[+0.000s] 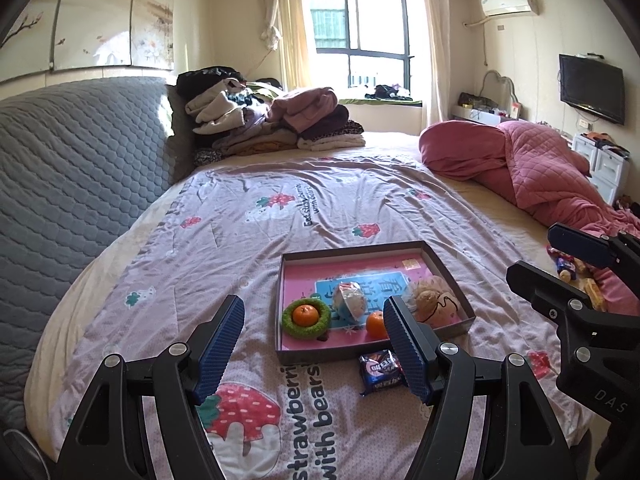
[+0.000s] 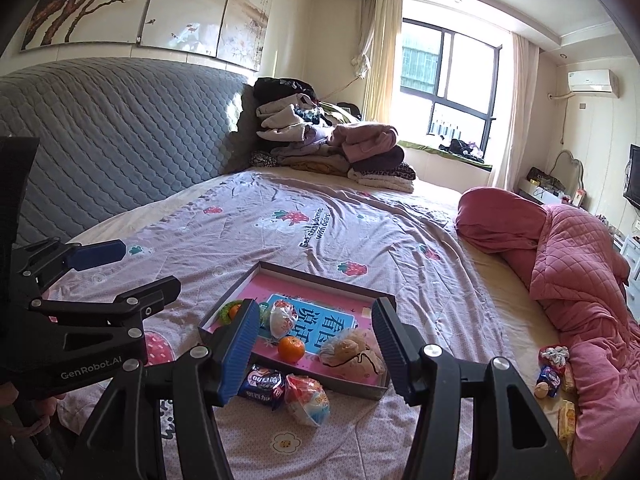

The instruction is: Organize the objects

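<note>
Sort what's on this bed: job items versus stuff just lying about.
Job: box tray, loose orange, orange in green ring, blue snack packet, wrapped snack outside the tray.
Lying about: folded clothes pile, pink quilt.

A strawberry-print bed (image 1: 248, 240) carries a shallow box (image 1: 452, 276), snack packets (image 2: 262, 386) and clothes (image 1: 256, 120).

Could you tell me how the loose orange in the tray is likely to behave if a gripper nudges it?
The loose orange looks round and smooth, so it would probably roll across the flat tray floor. It seems firm, likely holding its shape under a gentle squeeze.
</note>
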`<action>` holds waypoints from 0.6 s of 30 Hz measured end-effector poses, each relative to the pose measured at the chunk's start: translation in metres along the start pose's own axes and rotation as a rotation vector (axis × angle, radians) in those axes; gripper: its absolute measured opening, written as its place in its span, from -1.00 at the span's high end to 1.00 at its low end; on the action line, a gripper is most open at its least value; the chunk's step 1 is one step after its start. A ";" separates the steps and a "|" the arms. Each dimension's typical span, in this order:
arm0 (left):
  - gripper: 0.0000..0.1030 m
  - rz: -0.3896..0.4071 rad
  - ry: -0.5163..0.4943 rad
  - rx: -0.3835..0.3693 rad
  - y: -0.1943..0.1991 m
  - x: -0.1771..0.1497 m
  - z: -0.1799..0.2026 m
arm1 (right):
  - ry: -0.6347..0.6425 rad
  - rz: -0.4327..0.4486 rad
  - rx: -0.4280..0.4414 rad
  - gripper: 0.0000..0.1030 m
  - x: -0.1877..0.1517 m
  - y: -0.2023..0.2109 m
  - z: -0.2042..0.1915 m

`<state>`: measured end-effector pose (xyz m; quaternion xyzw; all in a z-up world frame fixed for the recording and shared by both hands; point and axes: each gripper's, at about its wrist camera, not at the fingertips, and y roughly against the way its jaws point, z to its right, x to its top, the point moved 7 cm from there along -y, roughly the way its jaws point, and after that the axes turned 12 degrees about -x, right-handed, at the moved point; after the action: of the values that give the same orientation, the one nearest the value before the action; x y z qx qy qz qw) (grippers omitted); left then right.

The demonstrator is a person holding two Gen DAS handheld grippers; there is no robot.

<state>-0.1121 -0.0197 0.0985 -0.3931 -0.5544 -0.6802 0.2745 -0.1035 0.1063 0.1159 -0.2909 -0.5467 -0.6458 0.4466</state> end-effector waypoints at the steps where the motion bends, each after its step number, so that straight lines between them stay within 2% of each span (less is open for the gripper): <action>1: -0.43 -0.002 -0.001 -0.001 0.001 -0.002 0.001 | 0.000 -0.001 0.001 -0.12 -0.001 0.001 0.000; 9: -0.43 -0.010 0.003 -0.009 0.005 -0.021 0.003 | 0.000 -0.013 -0.006 -0.12 -0.019 0.009 0.001; 18: -0.43 -0.060 0.008 -0.017 -0.003 -0.052 0.005 | 0.001 -0.067 0.013 -0.12 -0.047 0.008 -0.001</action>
<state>-0.0852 -0.0176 0.0539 -0.3759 -0.5592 -0.6943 0.2528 -0.0763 0.1172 0.0786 -0.2694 -0.5601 -0.6570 0.4267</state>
